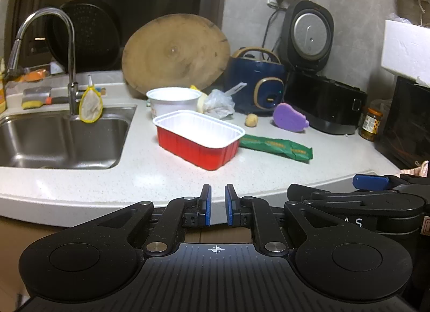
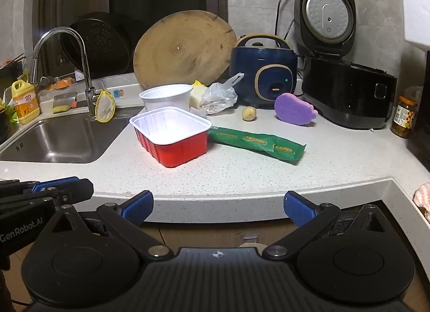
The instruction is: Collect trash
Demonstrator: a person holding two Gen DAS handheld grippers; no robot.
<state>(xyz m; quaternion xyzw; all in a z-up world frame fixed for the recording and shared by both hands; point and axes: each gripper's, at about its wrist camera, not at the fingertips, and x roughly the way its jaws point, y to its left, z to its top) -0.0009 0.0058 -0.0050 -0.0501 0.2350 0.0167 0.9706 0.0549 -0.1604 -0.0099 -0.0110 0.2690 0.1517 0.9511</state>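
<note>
From the left wrist view, the left gripper [image 1: 218,204] hangs in front of the countertop's [image 1: 150,175] rounded edge, its blue-padded jaws drawn to a narrow gap with nothing between them. The red tray [image 1: 200,141], white inside and empty, sits on the counter beyond it, just right of the steel sink [image 1: 59,137]. A white bowl [image 1: 173,100] stands right behind the tray, with a crumpled clear plastic bag [image 1: 220,102] beside it, and a green wrapper [image 1: 276,147] lies flat to the tray's right, one end at the tray's side. Farther back are a small potato [image 1: 251,120], a purple sponge [image 1: 290,118], a round wooden cutting board [image 1: 176,54] leaning on the wall, a blue cooker [image 1: 256,83] and a black rice cooker [image 1: 319,97] with its lid up. The right gripper [image 1: 371,181] shows at the right edge. From the right wrist view, the right gripper [image 2: 218,206] also sits short of the counter's [image 2: 220,175] edge, jaws spread wide and empty. The red tray [image 2: 172,137] lies ahead, slightly left, the green wrapper [image 2: 258,144] stretching away from its right side, the white bowl [image 2: 166,98] and plastic bag [image 2: 219,95] behind. The sink [image 2: 67,140] is at left with a yellow bottle [image 2: 25,102] by it, and part of the left gripper [image 2: 53,185] appears at the left edge.
</note>
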